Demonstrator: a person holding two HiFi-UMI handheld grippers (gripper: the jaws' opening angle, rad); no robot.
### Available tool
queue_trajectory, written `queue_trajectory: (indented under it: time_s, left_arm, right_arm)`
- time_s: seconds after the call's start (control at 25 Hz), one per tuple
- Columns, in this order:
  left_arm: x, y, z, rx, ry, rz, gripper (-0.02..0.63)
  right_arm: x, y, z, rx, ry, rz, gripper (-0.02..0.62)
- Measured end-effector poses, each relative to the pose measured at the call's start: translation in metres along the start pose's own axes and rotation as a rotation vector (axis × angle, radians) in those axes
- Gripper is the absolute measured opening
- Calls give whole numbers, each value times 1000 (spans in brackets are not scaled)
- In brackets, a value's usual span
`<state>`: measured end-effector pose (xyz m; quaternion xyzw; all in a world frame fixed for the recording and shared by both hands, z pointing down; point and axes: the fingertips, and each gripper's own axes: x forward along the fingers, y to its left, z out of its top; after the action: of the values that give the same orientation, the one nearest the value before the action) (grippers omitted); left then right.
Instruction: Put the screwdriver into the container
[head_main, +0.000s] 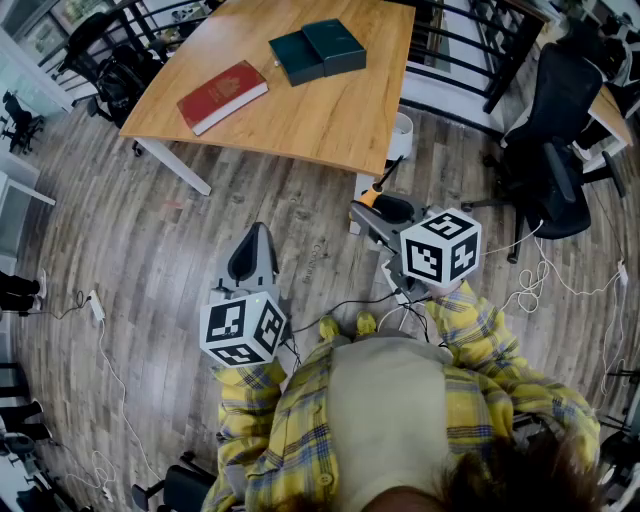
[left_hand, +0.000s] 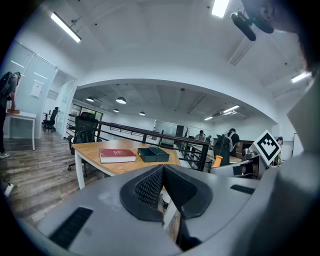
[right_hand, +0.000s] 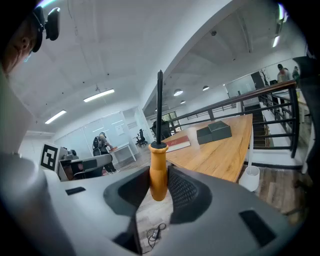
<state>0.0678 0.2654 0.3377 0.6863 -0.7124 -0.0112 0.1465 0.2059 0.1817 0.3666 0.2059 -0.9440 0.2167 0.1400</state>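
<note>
Left gripper (head_main: 254, 245) jaws together; right gripper (head_main: 384, 206) clamps screwdriver (right_hand: 158, 172) handle, shaft upright.

- The surface (head_main: 330, 110) runs past the head view's top edge, so its far end is unseen.
- The container (head_main: 318, 50) is too small there to show its inside.
- The red book (head_main: 222, 96) bears cover print too small to read.
- The screwdriver (head_main: 369, 198) handle is partly hidden by the right hand-held gripper (head_main: 378, 207).
- The person (head_main: 400, 420) is cut off at the bottom edge.

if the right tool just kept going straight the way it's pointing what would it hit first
The right tool, shut on the screwdriver, would most likely meet the near edge of the wooden table; depth is unclear, so it might slip under the top.
</note>
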Motion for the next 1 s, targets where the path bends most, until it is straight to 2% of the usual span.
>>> queue_trajectory:
  time_s: [0.36,1.0]
  left_arm:
    - [-12,12,-8,2,23,-7,9]
    - [-43,65,-23,38,70,21,9]
  right_arm:
    - [7,9,-7,-11,20,-13,167]
    - [41,39,-10,-34,31,-25,167]
